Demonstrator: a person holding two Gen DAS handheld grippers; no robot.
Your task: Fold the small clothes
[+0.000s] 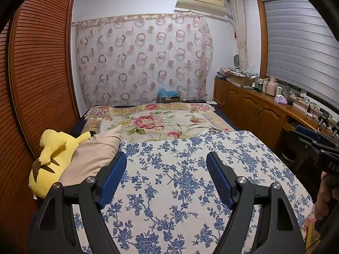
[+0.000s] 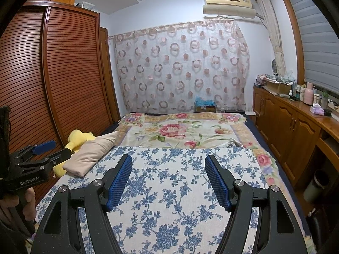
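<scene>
We see a bed (image 2: 252, 127) with a flowery blanket (image 2: 180, 131). On it lie a blue-flowered cloth (image 2: 169, 180), a beige pillow (image 2: 93, 152) and a yellow plush toy (image 1: 50, 158).

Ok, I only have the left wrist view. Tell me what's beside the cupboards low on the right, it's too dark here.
Observer: A grey bin stands on the floor by the wooden cupboards.
Operator: Now check the wardrobe's top, mine cuts it off.
Observer: A clear box sits on top of the wardrobe.
Operator: Give me the right gripper's state.
Observer: The right gripper is open and empty over the blue flowered cloth.
</scene>
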